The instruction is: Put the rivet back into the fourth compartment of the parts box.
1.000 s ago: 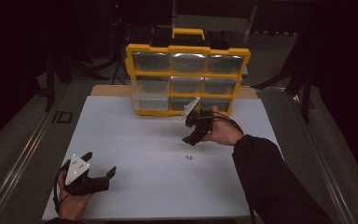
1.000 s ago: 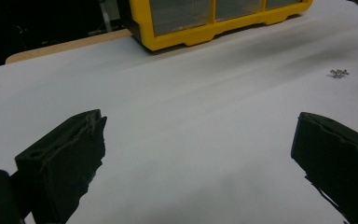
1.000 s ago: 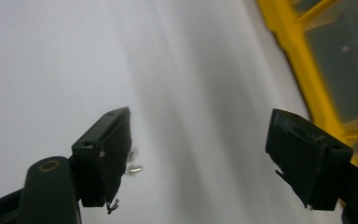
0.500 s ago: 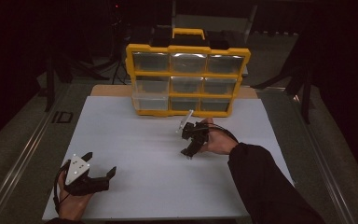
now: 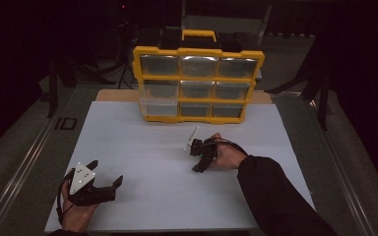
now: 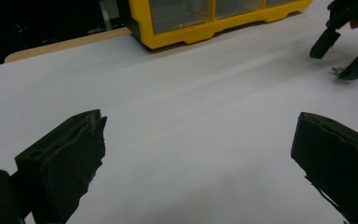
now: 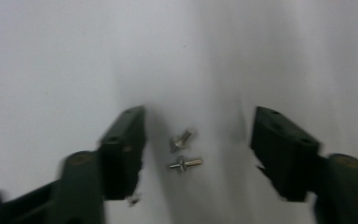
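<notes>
High view: the right tool (image 5: 197, 158) is lowered to the white tabletop (image 5: 138, 142), right of centre and nearer than the yellow drawer organizer (image 5: 198, 83) at the far edge. Its jaws stand apart. The left tool (image 5: 106, 183) rests at the near left corner, well apart from the work, jaws spread and empty.

Left gripper view: both own jaws are wide apart over bare tabletop. The right tool (image 6: 342, 51) appears at far right with a small metal piece (image 6: 336, 71) beside its tip.

Right gripper view: two small metal screws (image 7: 184, 151) lie loose on the tabletop between the released jaws, one just beyond the other, neither gripped.

Judgement: the pick-up is at its approach stage; closing, lifting and any placing into the organizer remain. Nothing obstructs the route. The screws' closeness may cause both, or neither, to be caught.
</notes>
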